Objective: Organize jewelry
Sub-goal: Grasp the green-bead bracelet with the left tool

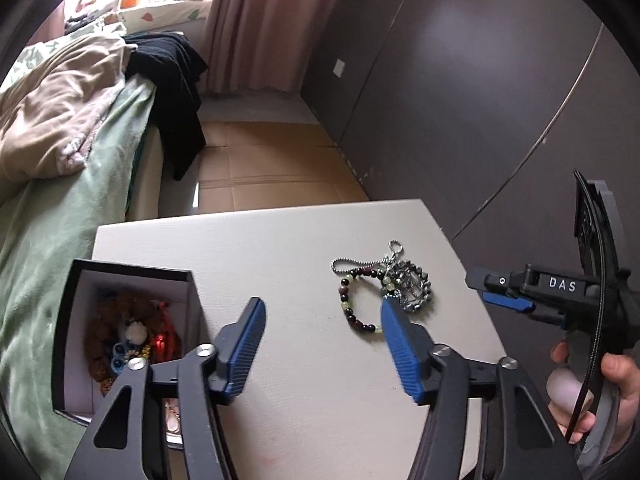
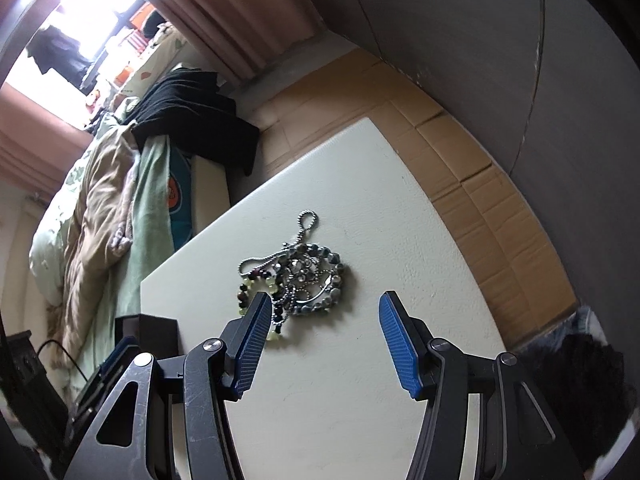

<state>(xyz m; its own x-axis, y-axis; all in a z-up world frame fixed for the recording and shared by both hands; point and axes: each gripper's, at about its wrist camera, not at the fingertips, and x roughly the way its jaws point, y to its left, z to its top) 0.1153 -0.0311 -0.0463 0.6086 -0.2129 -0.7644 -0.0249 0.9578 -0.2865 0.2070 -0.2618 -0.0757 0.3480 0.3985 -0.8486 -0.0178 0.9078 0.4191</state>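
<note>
The jewelry pile [image 2: 298, 276] lies on the table [image 2: 340, 400], dead ahead at twelve o'clock of the right tongs [image 2: 322, 304], which gape empty and look nearer; left tongs [image 1: 322, 310], also spread empty, have the jewelry box [image 1: 120, 320] at nine o'clock

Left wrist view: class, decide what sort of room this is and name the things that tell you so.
Most likely a bedroom. A bed with rumpled bedding and a black garment draped over its end stands beside the white table, pink curtains hang behind, and a dark wardrobe lines the wall.
</note>
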